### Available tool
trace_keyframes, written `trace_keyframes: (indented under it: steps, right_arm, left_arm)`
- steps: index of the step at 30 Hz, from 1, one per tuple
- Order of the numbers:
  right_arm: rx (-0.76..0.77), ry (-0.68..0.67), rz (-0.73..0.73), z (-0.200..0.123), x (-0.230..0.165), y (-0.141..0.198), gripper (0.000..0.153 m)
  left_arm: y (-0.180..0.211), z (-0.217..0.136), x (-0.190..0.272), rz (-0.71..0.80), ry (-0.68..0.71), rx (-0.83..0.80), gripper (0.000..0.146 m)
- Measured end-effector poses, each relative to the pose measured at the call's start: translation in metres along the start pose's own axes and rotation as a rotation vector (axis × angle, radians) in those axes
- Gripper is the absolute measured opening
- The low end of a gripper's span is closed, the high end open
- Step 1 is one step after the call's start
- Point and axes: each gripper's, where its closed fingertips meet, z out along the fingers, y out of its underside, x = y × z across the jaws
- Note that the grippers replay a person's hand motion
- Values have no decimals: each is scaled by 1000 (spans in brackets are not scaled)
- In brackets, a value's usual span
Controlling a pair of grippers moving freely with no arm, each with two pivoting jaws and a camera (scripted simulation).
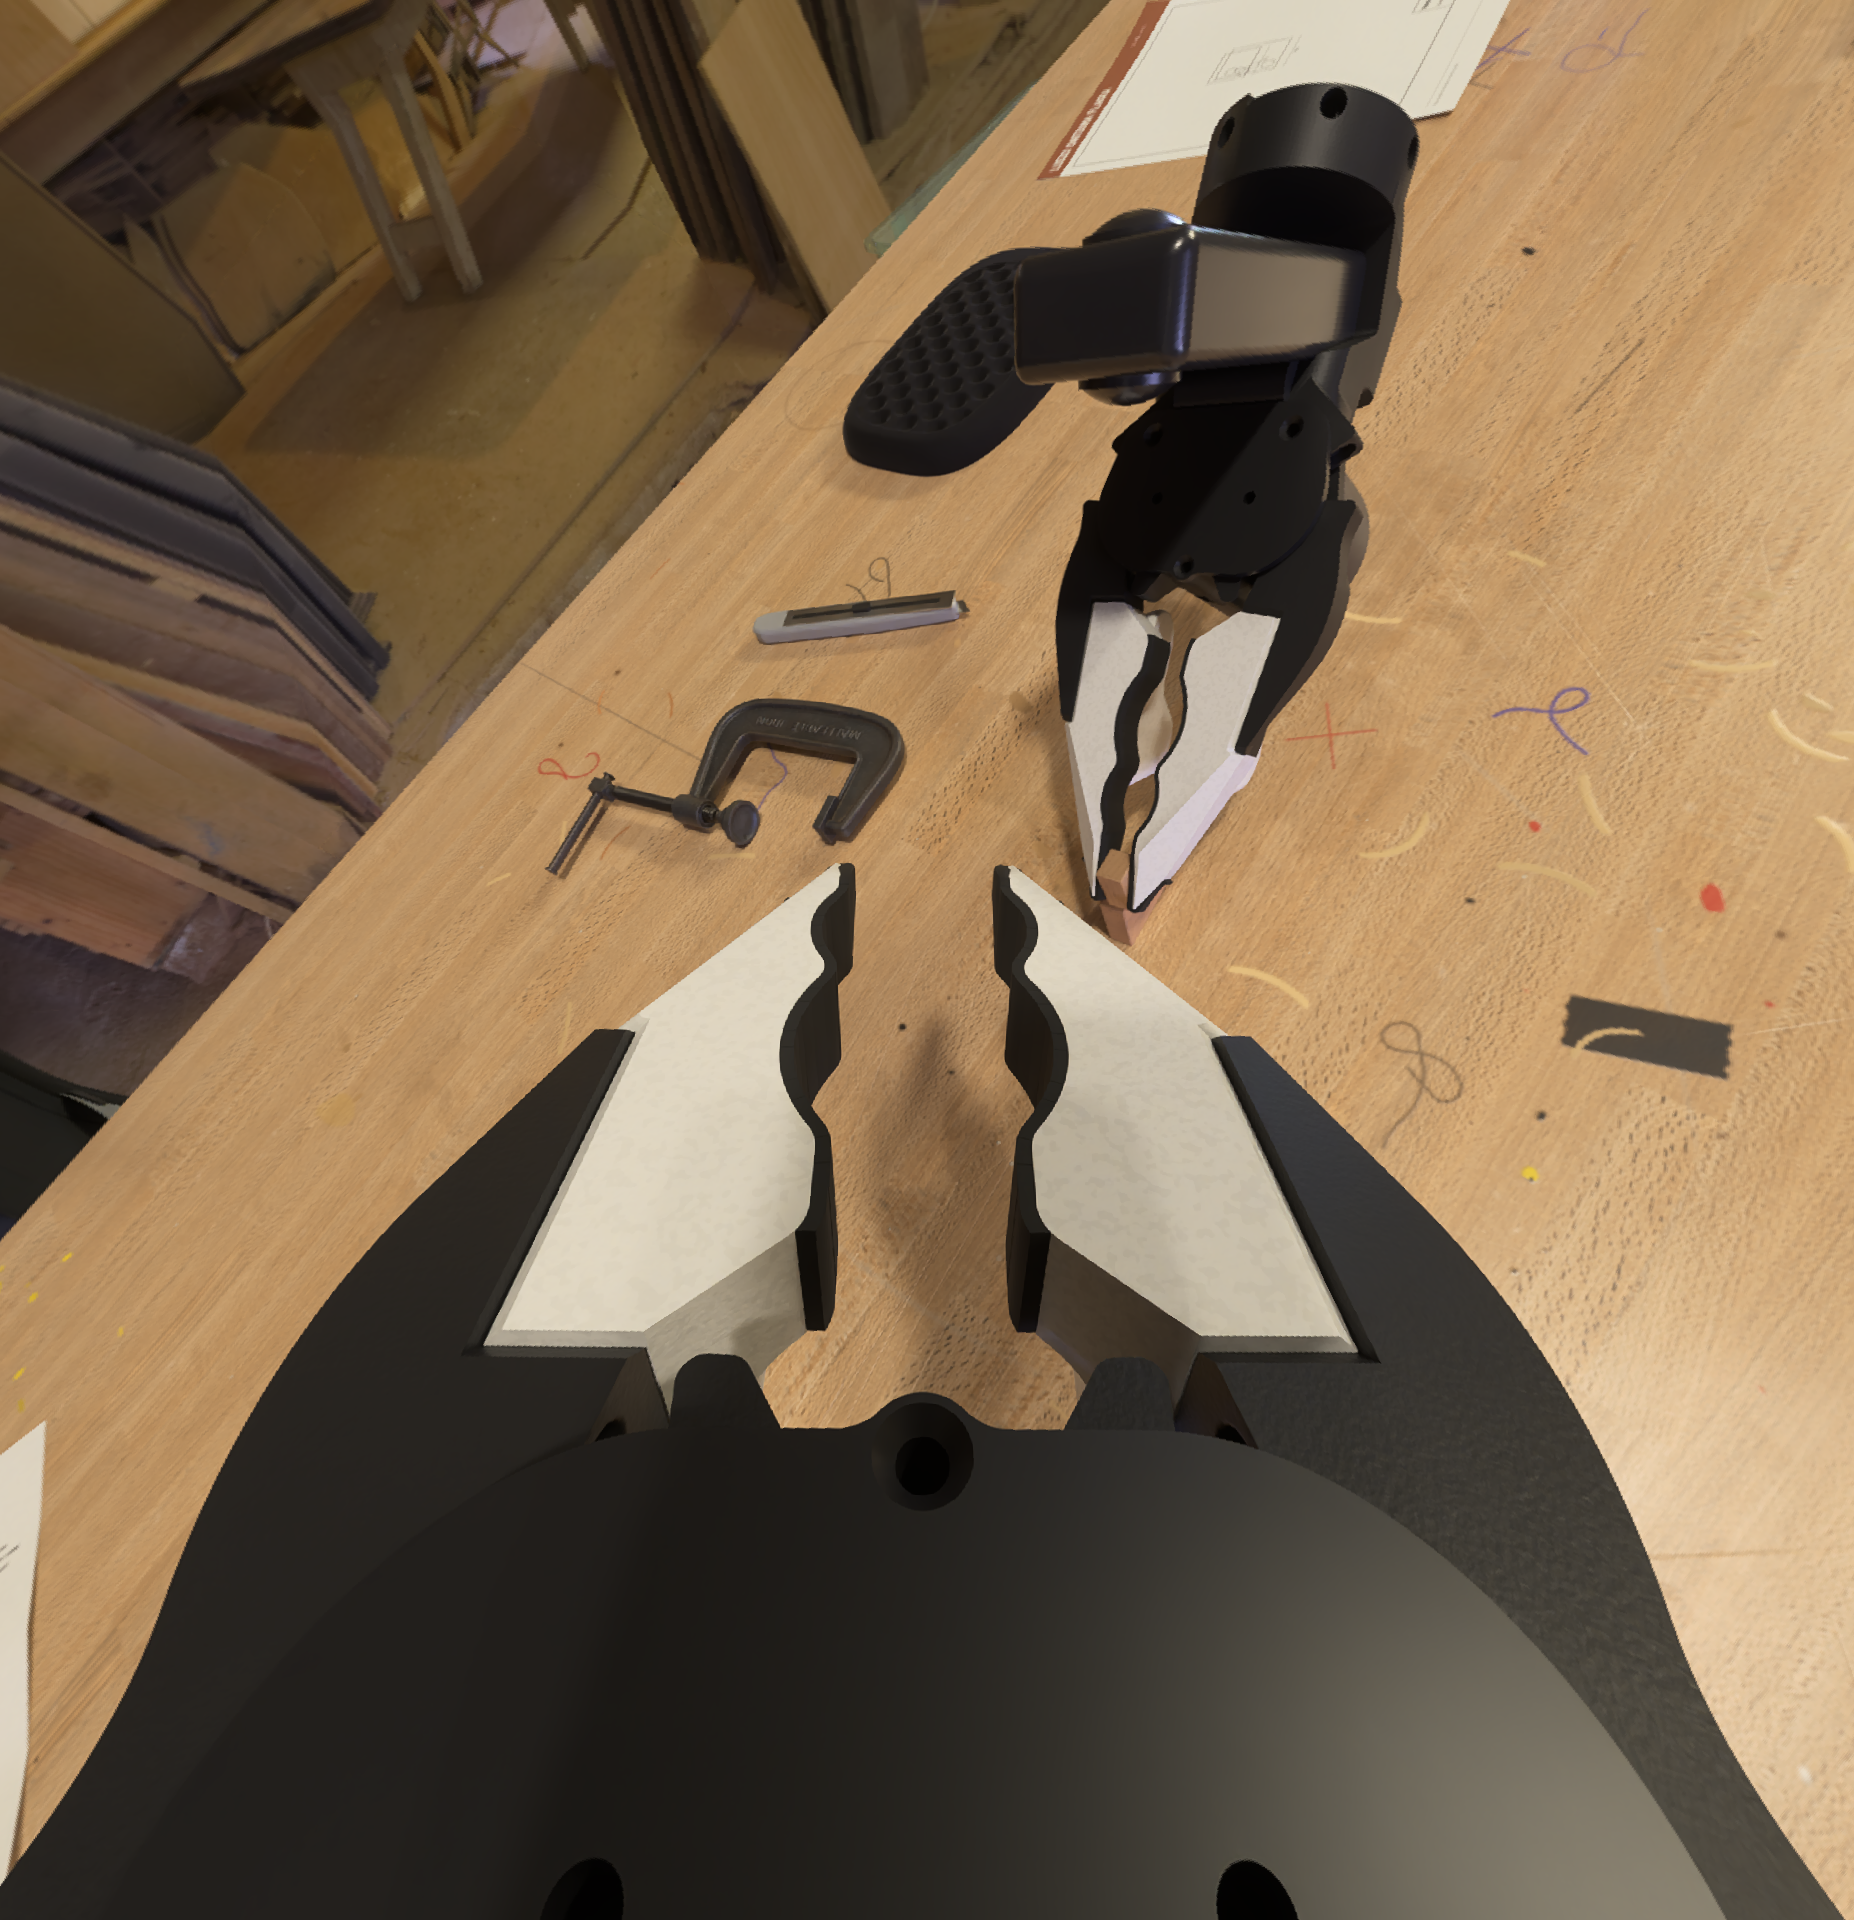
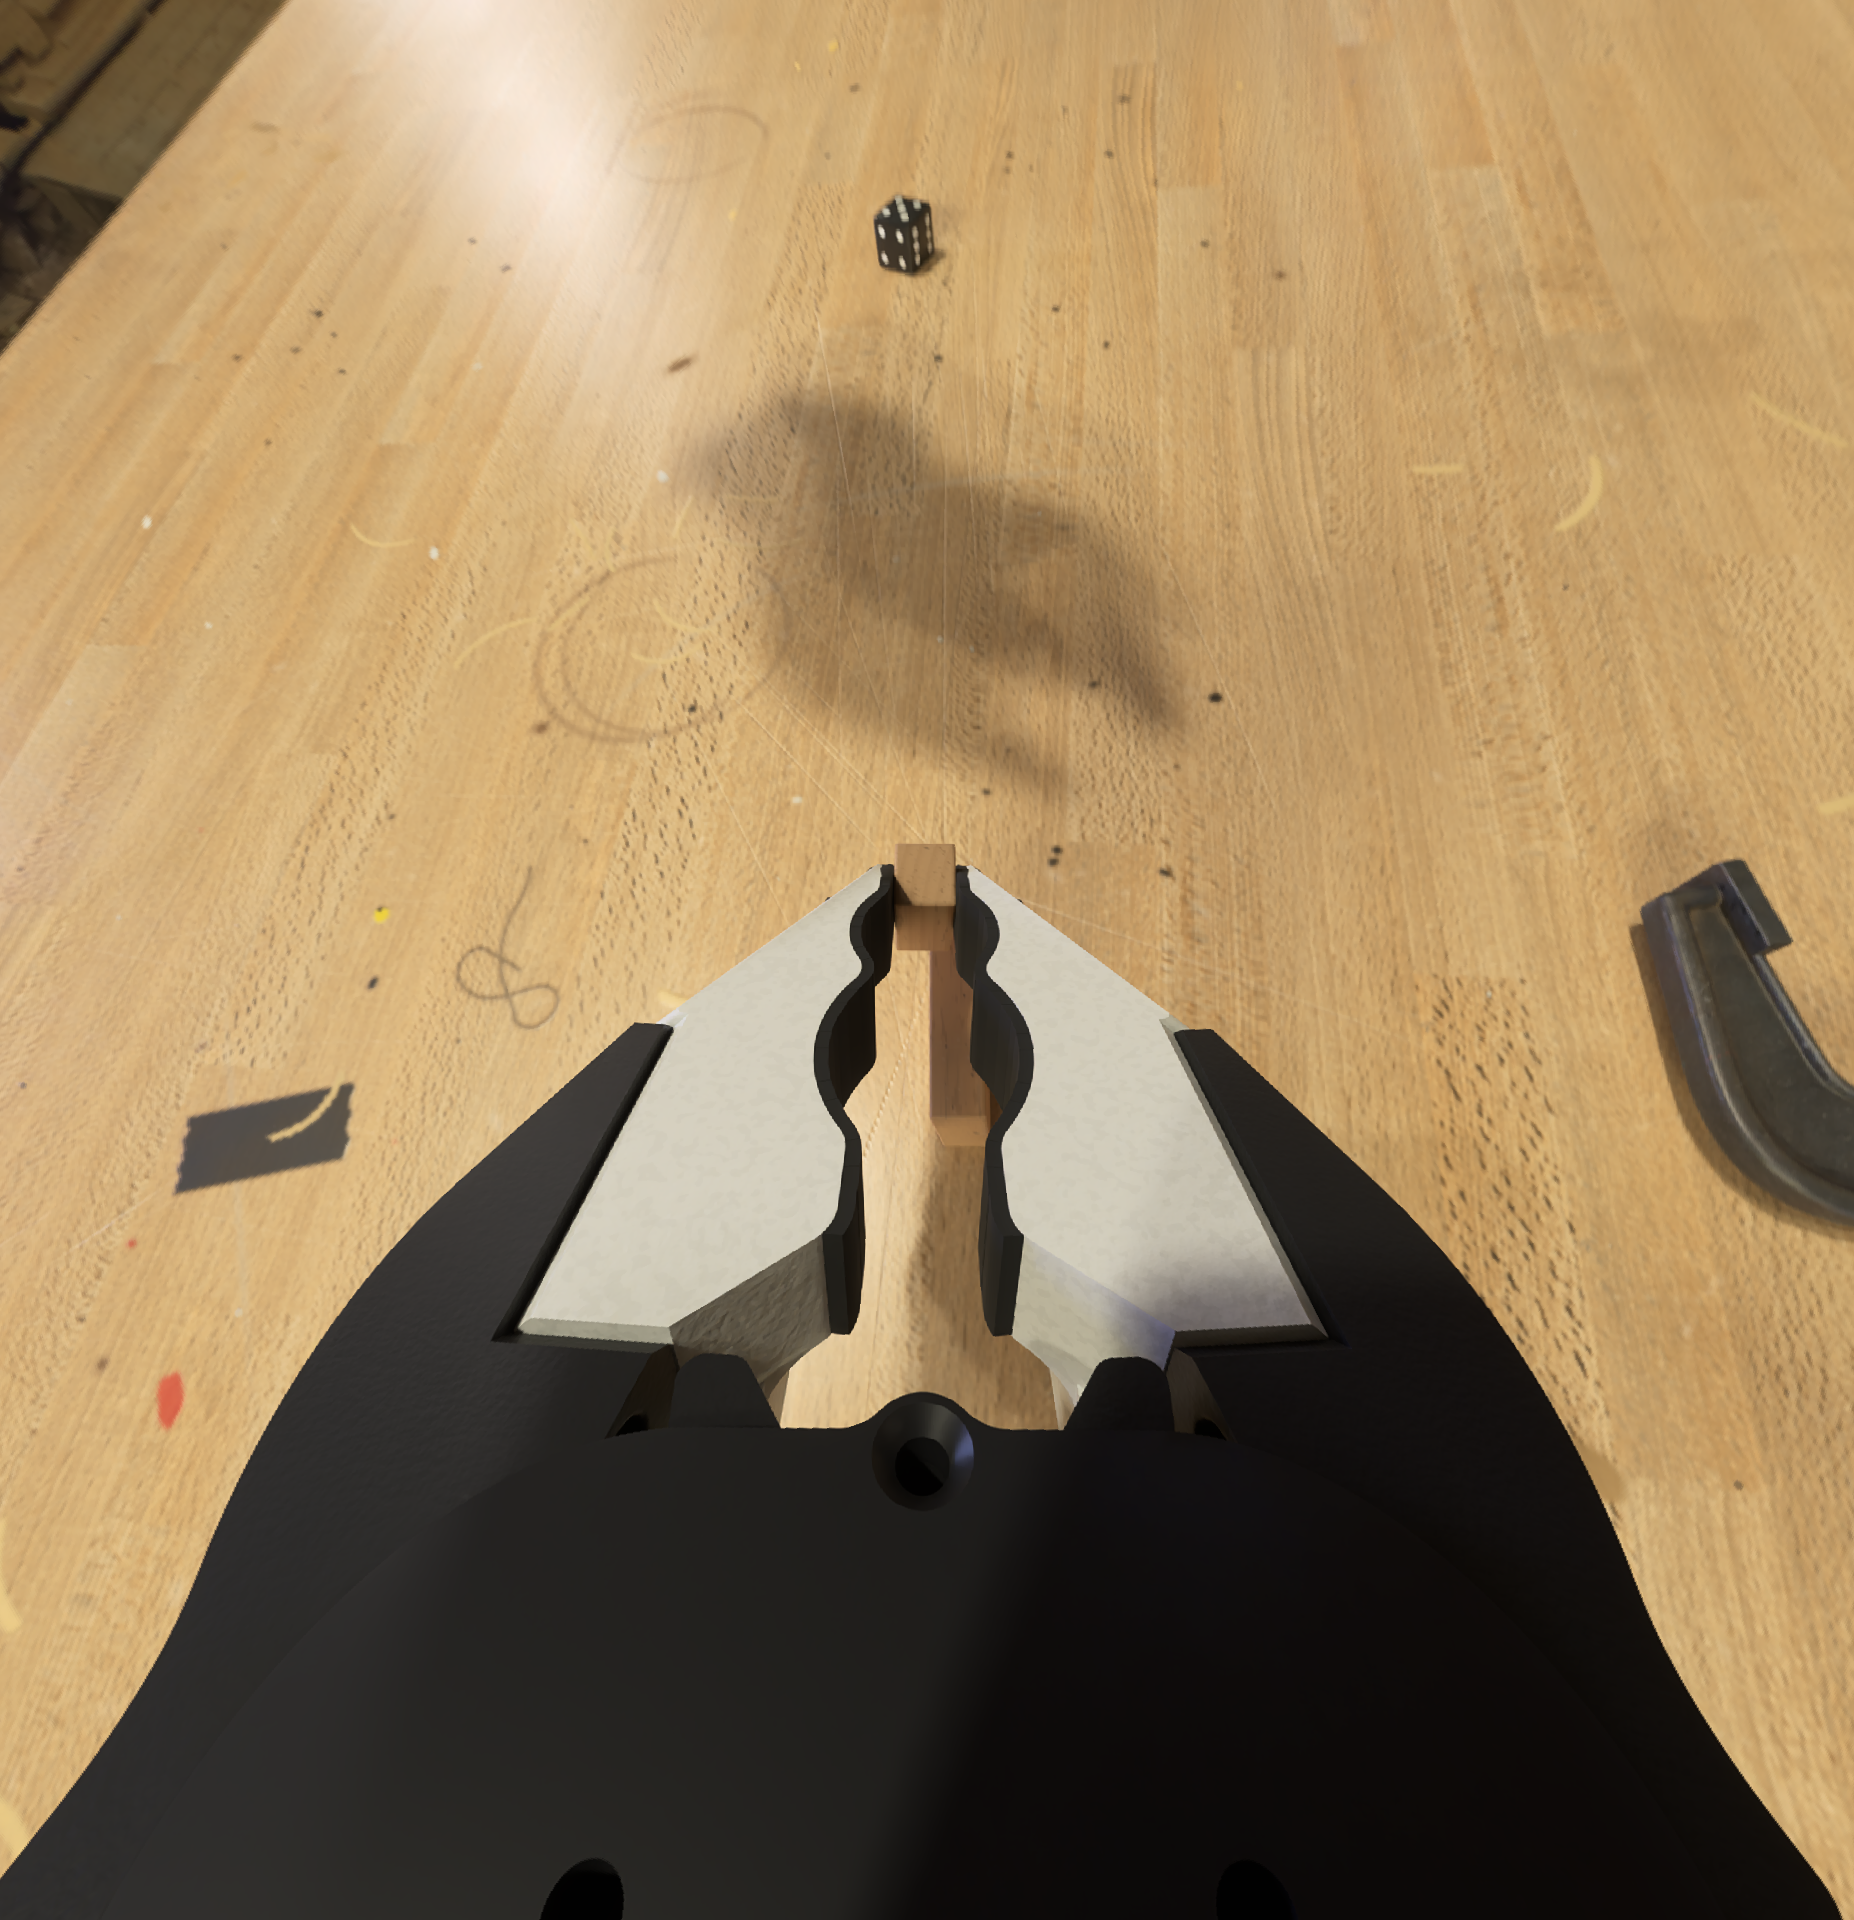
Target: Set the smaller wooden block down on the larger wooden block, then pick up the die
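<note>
Bench edge (image 1: 684,488) is seen left of the clamp (image 1: 788,769) and knife (image 1: 861,620), with bare wood between the right gripper (image 2: 924,883) and the die (image 2: 905,235) far ahead. The right gripper is angled down, its fingers closed on the small wooden block (image 2: 925,878), whose lower end sits at the bench surface; a larger block cannot be told apart. The left gripper (image 1: 924,883) is held low above the bench, jaws parted and empty.

A: Left gripper (image 1: 924,904), matte black shell, cream fingers (image 1: 694,1143) with wavy black pads, one round hole centred.

B: Right gripper (image 2: 924,896) matches, plus a dimpled black handle.
</note>
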Motion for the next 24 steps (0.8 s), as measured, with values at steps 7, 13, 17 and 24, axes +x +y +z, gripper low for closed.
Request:
trace_keyframes:
  steps: [7,13,17,24]
  right_arm:
    - [-24,-6,12,-3,2,8,10]
    - [-20,-21,17,-10,3,13,10]
    - [-12,-36,20,-11,1,10,16]
    - [-1,-24,24,-18,3,6,24]
  left_arm:
    - [5,-9,-12,5,-31,-35,27]
    - [23,-37,-39,-86,-44,-126,30]
    - [55,-55,-57,-151,-53,-253,29]
    - [128,-74,-77,-323,-29,-459,30]
